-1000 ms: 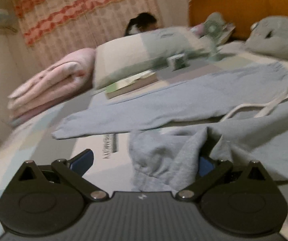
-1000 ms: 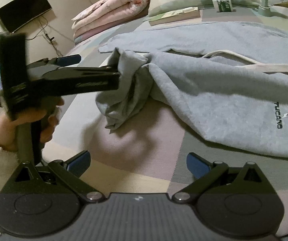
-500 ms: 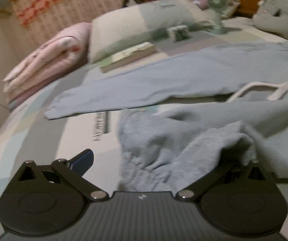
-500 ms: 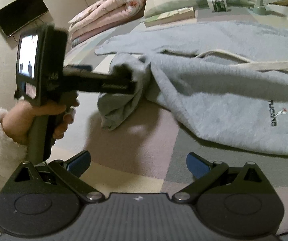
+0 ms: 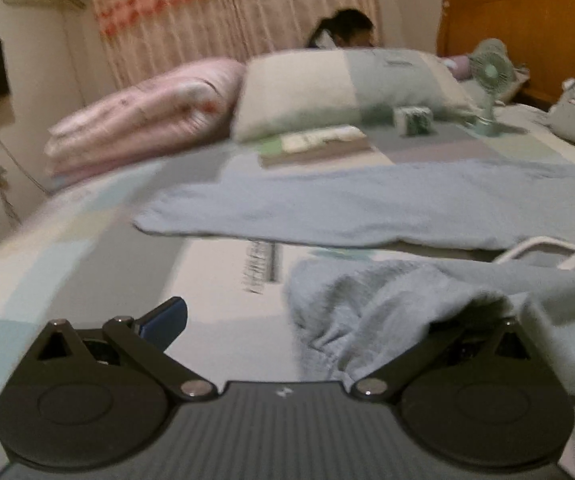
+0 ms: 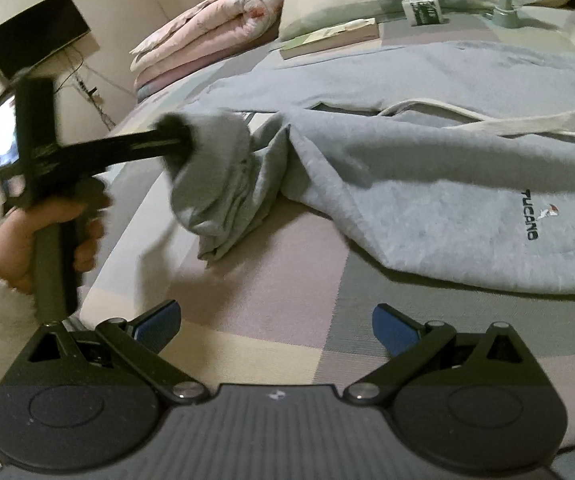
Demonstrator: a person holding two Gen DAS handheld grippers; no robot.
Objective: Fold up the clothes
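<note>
Grey-blue sweatpants [image 6: 447, 184] with a white drawstring and a "TUCANO" logo lie spread on the bed. The far leg [image 5: 367, 204] lies flat. The near leg's cuff [image 5: 351, 312] is bunched and draped over my left gripper's right finger. My left gripper [image 5: 327, 320] has its jaws wide apart; the left pad [image 5: 165, 318] is bare and the right one is hidden under cloth. It also shows in the right wrist view [image 6: 183, 140], lifting the cuff [image 6: 223, 184] off the bed. My right gripper [image 6: 275, 326] is open and empty, low over the bedspread.
A folded pink quilt [image 5: 143, 120], a pillow [image 5: 339, 88], a book [image 5: 311, 146], a small box [image 5: 413, 120] and a desk fan [image 5: 489, 84] lie at the back of the bed. A wooden headboard [image 5: 527, 32] stands at right. A person sits behind the pillow.
My left gripper has lifted the cuff and carried it up and rightward over the pants leg. The cloth now hangs from its right finger. My right gripper has barely moved.
</note>
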